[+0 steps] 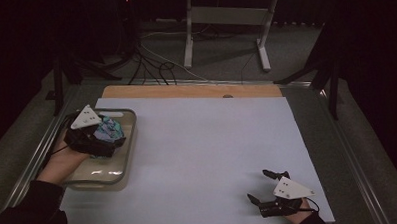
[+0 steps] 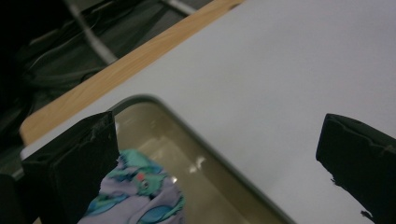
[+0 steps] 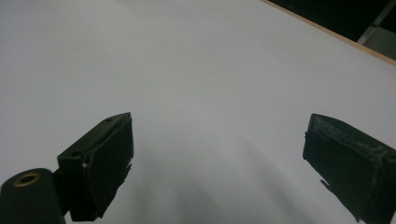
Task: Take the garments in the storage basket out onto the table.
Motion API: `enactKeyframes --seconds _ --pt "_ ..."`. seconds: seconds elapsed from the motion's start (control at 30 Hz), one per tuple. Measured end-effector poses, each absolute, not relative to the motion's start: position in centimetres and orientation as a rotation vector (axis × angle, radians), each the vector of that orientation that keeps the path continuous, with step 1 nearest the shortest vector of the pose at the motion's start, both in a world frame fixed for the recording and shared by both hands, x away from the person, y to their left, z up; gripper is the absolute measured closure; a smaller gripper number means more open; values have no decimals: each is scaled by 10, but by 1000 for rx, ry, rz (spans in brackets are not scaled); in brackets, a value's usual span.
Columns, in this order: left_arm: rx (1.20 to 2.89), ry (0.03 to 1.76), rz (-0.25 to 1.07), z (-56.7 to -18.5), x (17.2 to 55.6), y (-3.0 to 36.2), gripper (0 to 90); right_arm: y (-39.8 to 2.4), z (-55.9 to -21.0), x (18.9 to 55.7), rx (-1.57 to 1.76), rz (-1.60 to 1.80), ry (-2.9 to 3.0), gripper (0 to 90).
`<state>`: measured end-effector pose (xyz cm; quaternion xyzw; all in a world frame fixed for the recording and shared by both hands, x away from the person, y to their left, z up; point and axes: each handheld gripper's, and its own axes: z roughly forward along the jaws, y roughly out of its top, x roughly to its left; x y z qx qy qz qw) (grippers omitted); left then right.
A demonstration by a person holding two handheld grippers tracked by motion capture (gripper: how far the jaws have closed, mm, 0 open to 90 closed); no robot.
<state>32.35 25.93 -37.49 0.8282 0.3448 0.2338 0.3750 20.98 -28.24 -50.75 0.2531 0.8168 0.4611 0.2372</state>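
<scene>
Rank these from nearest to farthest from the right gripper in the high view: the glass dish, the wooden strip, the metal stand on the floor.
1. Glass dish, on the table's left side, across from the right gripper.
2. Wooden strip, along the table's far edge.
3. Metal stand, on the floor beyond the table.

Three cameras, one white table

The high view looks down and forward from far up. Each gripper view sits low and close. All share the white table top [image 1: 203,157] [image 2: 289,70] [image 3: 187,70].
</scene>
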Motion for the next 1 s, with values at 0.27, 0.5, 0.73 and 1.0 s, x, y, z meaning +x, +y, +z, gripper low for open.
enactKeyframes --seconds 0.27,0.5,0.73,1.0 --pt "2058 1124 677 -389 343 265 0 -281 -508 209 689 1258 2242 89" --pt "1956 1344 721 -403 355 264 0 -281 -509 210 693 1261 2247 89" --pt "1938 1518 696 -421 368 263 0 -282 -509 210 694 1261 2247 89" --pt "1957 1598 749 -437 381 267 0 -282 -510 210 698 1260 2252 89"
